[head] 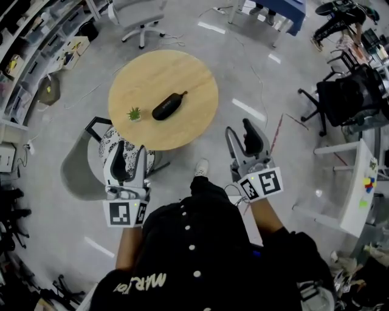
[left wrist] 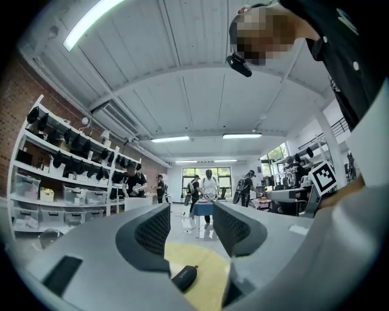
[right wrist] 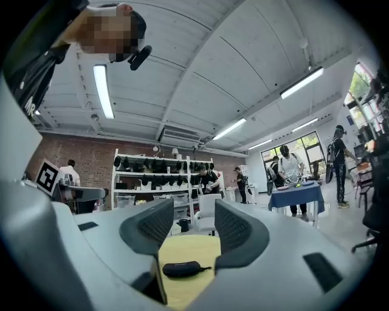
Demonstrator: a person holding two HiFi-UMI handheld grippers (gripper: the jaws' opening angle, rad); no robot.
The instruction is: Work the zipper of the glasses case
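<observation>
nearest the camera is the person's dark buttoned top, with both forearms reaching out from it. the left gripper (head: 129, 152) is held low over a grey chair (head: 76, 173) by the table's near side. its own view shows the jaws spread wide with nothing between them but open air. the right gripper (head: 239, 129) hangs over bare floor, just off the table's near right edge, and its jaws also stand apart and empty. a pale shoe (head: 200, 167) shows on the floor between the two.

beyond them is the round wooden table (head: 194, 73). the black glasses case (head: 168, 105) lies near its middle, slanted, well apart from both grippers. a small potted plant (head: 134, 113) sits just to its left. the case looks shut, with a thin pull tab (head: 183, 93) poking out of its far end (whether the zipper runs fully closed is too small to tell). each gripper view frames the case low in the gap between its pads, but far off.

as a judgement, the task has not begun. neither claw touches the case, so the reach, a steadying hold on the body and a pinch on the tab are all left to do.

farther back are an office chair (head: 141, 18), shelving and people at work.
</observation>
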